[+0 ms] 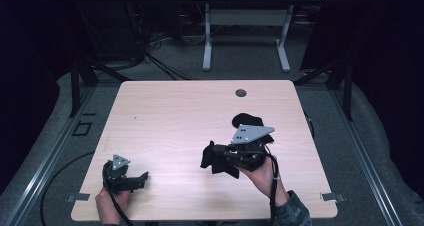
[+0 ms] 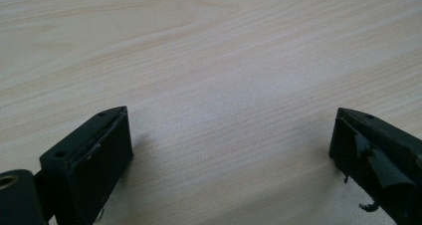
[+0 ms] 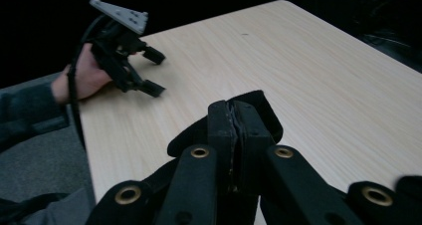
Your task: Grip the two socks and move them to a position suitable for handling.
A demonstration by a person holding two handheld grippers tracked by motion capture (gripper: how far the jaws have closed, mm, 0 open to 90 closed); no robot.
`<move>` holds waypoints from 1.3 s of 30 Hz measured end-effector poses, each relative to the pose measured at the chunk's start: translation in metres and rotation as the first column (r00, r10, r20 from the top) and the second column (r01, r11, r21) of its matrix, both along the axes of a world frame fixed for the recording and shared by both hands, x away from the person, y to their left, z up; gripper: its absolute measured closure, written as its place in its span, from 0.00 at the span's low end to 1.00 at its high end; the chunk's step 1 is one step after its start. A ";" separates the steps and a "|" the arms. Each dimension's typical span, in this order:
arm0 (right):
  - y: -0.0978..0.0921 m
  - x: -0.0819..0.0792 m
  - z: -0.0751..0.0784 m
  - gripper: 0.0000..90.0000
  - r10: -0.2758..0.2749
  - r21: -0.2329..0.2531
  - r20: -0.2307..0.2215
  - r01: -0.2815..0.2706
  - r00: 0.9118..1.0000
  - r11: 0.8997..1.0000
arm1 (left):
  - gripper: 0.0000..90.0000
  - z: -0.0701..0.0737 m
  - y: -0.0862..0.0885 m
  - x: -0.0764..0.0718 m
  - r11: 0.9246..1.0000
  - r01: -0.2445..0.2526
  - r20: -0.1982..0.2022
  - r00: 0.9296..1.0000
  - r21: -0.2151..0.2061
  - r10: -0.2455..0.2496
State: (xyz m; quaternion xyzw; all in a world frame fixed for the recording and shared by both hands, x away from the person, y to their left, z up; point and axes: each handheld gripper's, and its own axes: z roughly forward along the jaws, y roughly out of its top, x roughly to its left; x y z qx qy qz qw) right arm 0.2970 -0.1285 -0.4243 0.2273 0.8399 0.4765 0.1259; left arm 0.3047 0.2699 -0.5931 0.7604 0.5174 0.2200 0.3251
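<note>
Near edge, left: the left gripper (image 1: 131, 178), held in the person's left hand (image 1: 107, 206), rests low over the light wood table (image 1: 170, 116) near its front left corner. Its jaws stand wide apart with nothing between them; the left gripper view shows bare wood grain between the two black pads (image 2: 97, 163).

Near edge, right: the right gripper (image 1: 227, 158), held in the person's right hand (image 1: 260, 176), is raised above the table's right half and points toward the left. Its jaws are clenched on a piece of black cloth (image 1: 216, 160), which hangs from them on the left; in the right gripper view the cloth (image 3: 259, 108) is pinched flat between the closed jaws.

Farther back: a second black cloth item (image 1: 246, 121) lies on the table just behind the right gripper. Beyond it, a round cable grommet (image 1: 241, 93) sits near the far edge.
</note>
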 end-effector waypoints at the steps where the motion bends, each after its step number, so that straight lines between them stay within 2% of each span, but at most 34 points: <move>1: 0.003 -0.002 0.000 0.97 0.015 0.005 -0.001 -0.015 1.000 1.000 | 0.03 0.000 0.000 0.000 1.000 0.000 0.000 1.000 0.000 0.000; 3: 0.009 -0.005 -0.002 0.97 0.045 0.006 0.000 -0.045 0.999 0.999 | 0.03 0.000 0.000 0.000 1.000 0.000 0.000 1.000 0.000 0.000; 6: 0.020 -0.004 -0.015 0.97 0.089 -0.021 -0.037 -0.090 0.995 0.996 | 0.03 0.000 0.000 0.000 1.000 0.000 0.000 1.000 0.000 0.000; 8: 0.029 -0.001 -0.031 0.97 0.091 -0.076 -0.069 -0.096 0.993 0.992 | 0.03 0.000 0.000 0.000 1.000 0.000 0.000 1.000 0.000 0.000; 9: 0.034 0.002 -0.044 0.97 0.090 -0.127 -0.093 -0.102 0.992 0.987 | 0.03 0.000 0.000 0.000 1.000 0.000 0.000 1.000 0.000 0.000; 12: 0.042 0.010 -0.075 0.96 0.071 -0.222 -0.145 -0.102 0.987 0.970 | 0.03 0.000 0.000 0.000 1.000 0.000 0.000 1.000 0.000 0.000; 13: 0.044 0.012 -0.085 0.96 0.068 -0.250 -0.158 -0.107 0.985 0.962 | 0.03 0.000 0.000 0.000 1.000 0.000 0.000 1.000 0.000 0.000; 14: 0.045 0.013 -0.092 0.96 0.068 -0.258 -0.168 -0.111 0.983 0.960 | 0.03 0.000 0.000 0.000 1.000 0.000 0.000 1.000 0.000 0.000; 15: 0.045 0.015 -0.099 0.95 0.063 -0.256 -0.184 -0.110 0.981 0.960 | 0.03 0.000 0.000 0.000 1.000 0.000 0.000 1.000 0.000 0.000; 17: 0.045 0.017 -0.106 0.88 0.063 -0.272 -0.205 -0.119 0.977 0.955 | 0.03 0.000 0.000 0.000 1.000 0.000 0.000 1.000 0.000 0.000; 18: 0.045 0.018 -0.109 0.80 0.058 -0.261 -0.210 -0.113 0.976 0.959 | 0.03 0.000 0.000 0.000 1.000 0.000 0.000 1.000 0.000 0.000; 19: 0.045 0.018 -0.109 0.80 0.058 -0.261 -0.210 -0.113 0.976 0.959 | 0.03 0.000 0.000 0.000 1.000 0.000 0.000 1.000 0.000 0.000; 21: 0.038 0.019 -0.110 0.59 0.035 -0.247 -0.215 -0.089 0.976 0.965 | 0.03 0.000 0.000 0.000 1.000 0.000 0.000 1.000 0.000 0.000; 22: 0.038 0.019 -0.110 0.59 0.035 -0.247 -0.215 -0.089 0.976 0.965 | 0.03 0.000 0.000 0.000 1.000 0.000 0.000 1.000 0.000 0.000; 23: 0.025 0.019 -0.104 0.54 0.021 -0.205 -0.211 -0.065 0.977 0.977 | 0.03 0.000 0.000 0.000 1.000 0.000 0.000 1.000 0.000 0.000; 24: 0.020 0.018 -0.102 0.50 0.010 -0.180 -0.205 -0.047 0.979 0.982 | 0.03 0.000 0.000 0.000 1.000 0.000 0.000 1.000 0.000 0.000; 26: 0.004 0.017 -0.095 0.49 -0.023 -0.158 -0.202 -0.009 0.979 0.987 | 0.03 0.000 0.000 0.000 1.000 0.000 0.000 1.000 0.000 0.000; 29: -0.020 0.017 -0.090 0.47 -0.078 -0.138 -0.201 0.050 0.976 0.989 | 0.03 0.000 0.000 0.000 1.000 0.000 0.000 1.000 0.000 0.000; 32: -0.040 0.014 -0.094 0.46 -0.137 -0.139 -0.229 0.107 0.964 0.985 | 0.03 0.000 0.000 0.000 1.000 0.000 0.000 1.000 -0.001 0.000; 35: -0.054 0.008 -0.102 0.46 -0.176 -0.170 -0.256 0.135 0.951 0.976 | 0.05 0.001 0.001 -0.001 1.000 -0.013 -0.001 1.000 -0.007 0.013; 36: -0.058 0.005 -0.106 0.46 -0.194 -0.174 -0.274 0.150 0.942 0.973 | 0.07 0.001 0.001 -0.001 1.000 -0.019 -0.005 1.000 -0.020 0.019; 39: -0.064 0.000 -0.114 0.46 -0.218 -0.184 -0.302 0.168 0.928 0.969 | 0.05 0.005 -0.003 -0.002 0.994 -0.001 -0.031 1.000 -0.107 -0.002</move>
